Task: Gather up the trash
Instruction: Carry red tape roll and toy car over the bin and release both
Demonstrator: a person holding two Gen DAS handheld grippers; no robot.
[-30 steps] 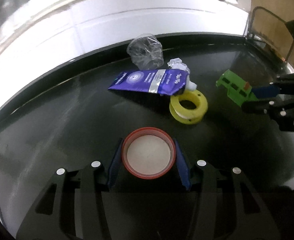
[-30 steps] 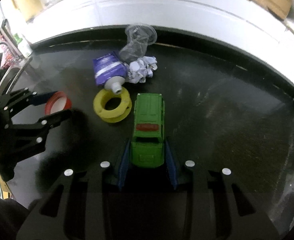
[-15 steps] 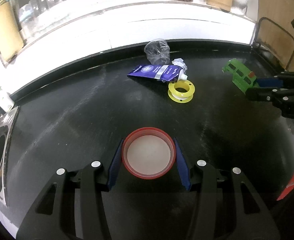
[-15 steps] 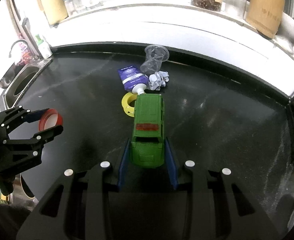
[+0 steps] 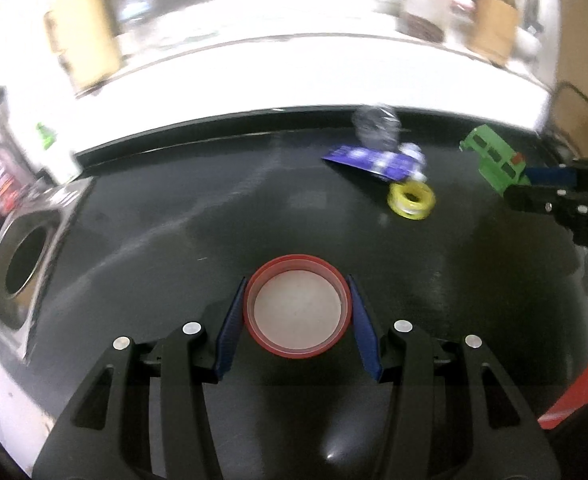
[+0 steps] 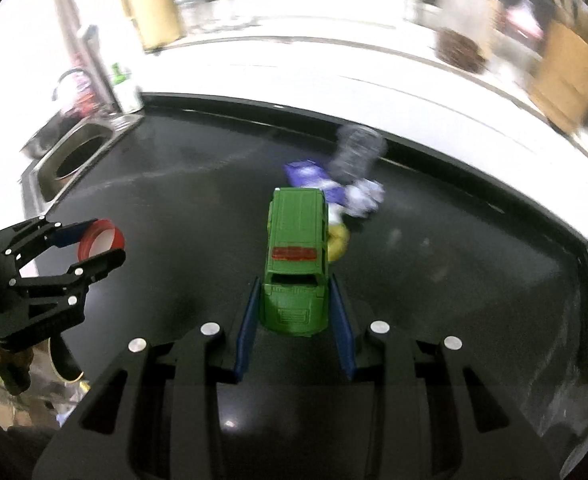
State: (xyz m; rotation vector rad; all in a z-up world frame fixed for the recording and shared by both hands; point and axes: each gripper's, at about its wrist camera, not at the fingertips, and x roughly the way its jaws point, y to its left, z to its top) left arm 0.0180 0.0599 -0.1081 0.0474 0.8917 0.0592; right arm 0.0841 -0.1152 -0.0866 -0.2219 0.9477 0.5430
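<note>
Left claw [image 5: 297, 312] and right claw [image 6: 295, 312] both clamped, angled downward.

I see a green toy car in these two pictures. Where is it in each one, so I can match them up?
Left wrist view: the green toy car is far right, upper half, held at one end by the other gripper's fingers.
Right wrist view: the car is dead centre, clamped between the blue fingers, roof facing the camera.
Shared landmark: the yellow ring on the black counter, beside the purple tube.
</note>
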